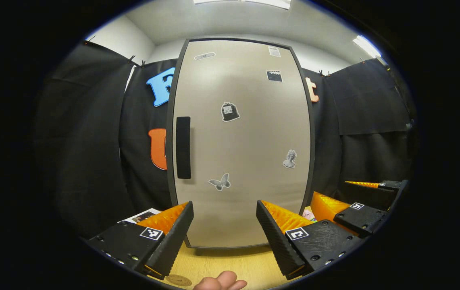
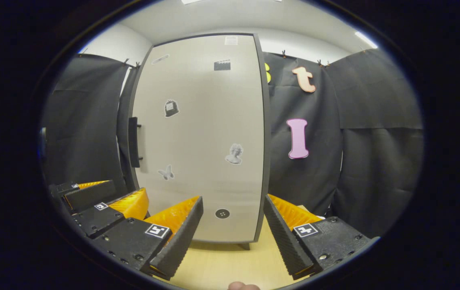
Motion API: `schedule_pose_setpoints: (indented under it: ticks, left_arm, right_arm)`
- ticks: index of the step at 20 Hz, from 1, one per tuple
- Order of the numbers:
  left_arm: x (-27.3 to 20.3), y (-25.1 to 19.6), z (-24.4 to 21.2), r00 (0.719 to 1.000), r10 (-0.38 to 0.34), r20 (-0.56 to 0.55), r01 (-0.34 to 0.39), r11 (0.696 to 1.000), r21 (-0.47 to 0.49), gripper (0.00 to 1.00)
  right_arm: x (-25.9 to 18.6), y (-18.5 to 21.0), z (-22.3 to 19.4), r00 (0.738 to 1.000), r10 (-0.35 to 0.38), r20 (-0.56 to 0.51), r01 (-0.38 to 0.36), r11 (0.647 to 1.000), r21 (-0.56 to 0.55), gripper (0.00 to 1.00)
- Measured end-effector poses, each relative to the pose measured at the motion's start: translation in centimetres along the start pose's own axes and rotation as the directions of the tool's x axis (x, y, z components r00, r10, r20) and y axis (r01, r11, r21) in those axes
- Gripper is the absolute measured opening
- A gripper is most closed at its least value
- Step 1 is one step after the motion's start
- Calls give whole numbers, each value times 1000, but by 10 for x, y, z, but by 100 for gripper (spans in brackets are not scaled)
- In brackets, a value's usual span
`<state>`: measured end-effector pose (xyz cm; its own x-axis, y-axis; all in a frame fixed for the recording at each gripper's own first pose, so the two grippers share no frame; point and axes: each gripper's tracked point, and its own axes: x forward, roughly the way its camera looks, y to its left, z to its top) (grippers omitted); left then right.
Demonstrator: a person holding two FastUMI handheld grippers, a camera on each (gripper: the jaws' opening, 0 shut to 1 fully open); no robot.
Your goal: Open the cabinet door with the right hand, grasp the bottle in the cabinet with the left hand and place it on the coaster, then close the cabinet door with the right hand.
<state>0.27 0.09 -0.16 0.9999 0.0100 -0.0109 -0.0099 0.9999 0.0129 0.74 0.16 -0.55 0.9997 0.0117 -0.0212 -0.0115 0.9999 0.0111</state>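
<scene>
The cabinet door is closed, so the bottle behind it is hidden. Both tools are spread and empty above the tabletop: the right tool faces the door, the left tool waits beside it. To open cleanly, the right tool should likely reach the black handle at the door's left edge, pinch it squarely, and pull along the hinge arc.

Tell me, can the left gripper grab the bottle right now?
Probably not. The cabinet door is shut, hiding anything inside. The left gripper is open in front of it, but the handle must be pulled first.
</scene>
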Motion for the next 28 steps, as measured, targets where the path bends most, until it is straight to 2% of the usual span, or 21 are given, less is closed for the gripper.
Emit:
schedule_pose_setpoints:
  ticks: [5,9,16,22,28]
  left_arm:
    - [0,9,0,1000,17,5,-17,1000,3,94]
    - [-2,30,0,998,64,7,-64,998,4,94]
    - [-9,61,-4,993,118,-7,-118,993,12,94]
    - [-23,86,-11,990,138,-32,-138,990,18,94]
    - [-46,124,-17,978,200,-55,-199,980,25,94]
  right_arm:
    - [6,4,0,1000,9,-4,-9,1000,-8,97]
    - [17,4,6,1000,11,5,-11,1000,0,97]
    - [46,33,15,997,76,13,-76,997,-21,97]
    - [69,85,25,982,184,31,-182,982,-52,97]
    - [88,153,46,946,314,81,-304,946,-113,95]
